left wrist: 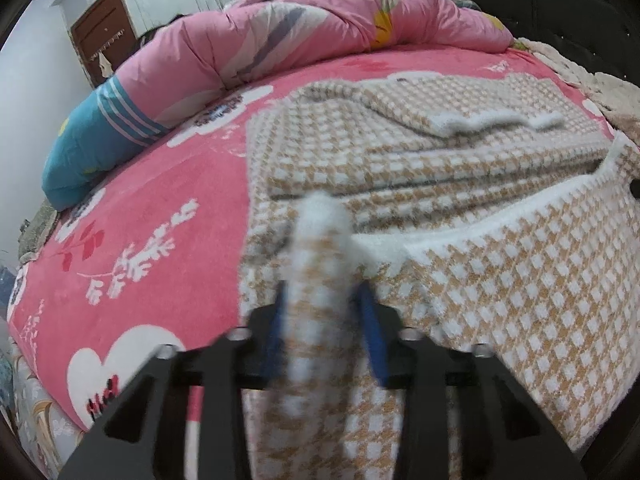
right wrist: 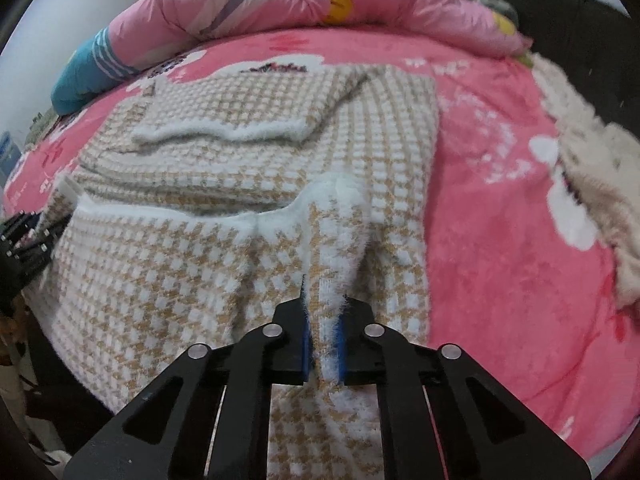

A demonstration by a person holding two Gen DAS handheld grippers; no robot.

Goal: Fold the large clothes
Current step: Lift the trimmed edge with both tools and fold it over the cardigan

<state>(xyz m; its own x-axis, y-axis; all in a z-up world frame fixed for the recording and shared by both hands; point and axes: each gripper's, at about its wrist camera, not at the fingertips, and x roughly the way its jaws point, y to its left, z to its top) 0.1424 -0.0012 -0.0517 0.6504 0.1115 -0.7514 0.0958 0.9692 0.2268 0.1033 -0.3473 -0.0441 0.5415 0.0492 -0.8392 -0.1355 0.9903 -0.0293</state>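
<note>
- The checked garment [left wrist: 420, 152], a fuzzy knit in tan and white with white trim, lay on the bed across the middle of both views; its far part was folded in flat layers, with a sleeve laid across the top, while the near hem was lifted toward the cameras
- In the left wrist view, the left gripper [left wrist: 320, 312] stood at the lower centre; its blue-padded fingers [left wrist: 370, 320] were closed on a bunched, upright fold of the hem, the fabric filling the gap between them; this part of the frame was blurred
- In the right wrist view, the right gripper [right wrist: 322, 312] stood at the lower centre; its fingers [right wrist: 305, 328] were pinched almost together on a narrow ridge of the same hem, white fluff showing against the blue pads
- The left gripper also showed at the left edge of the right wrist view, a dark shape beside the garment's edge
- The pink bed cover [left wrist: 160, 240] carried white flowers, red sprigs and a white heart at lower left of the left wrist view; some dark lettering sat on the white shapes near the upper middle of both views, too blurred to read
- A pink quilt [left wrist: 320, 20] with a blue striped end [left wrist: 92, 136] was heaped along the top of the frame; a cream fuzzy cloth [right wrist: 592, 184] lay at the right edge; a dark headboard [left wrist: 560, 20] filled the upper right
- No brand or label could be read on the garment
</note>
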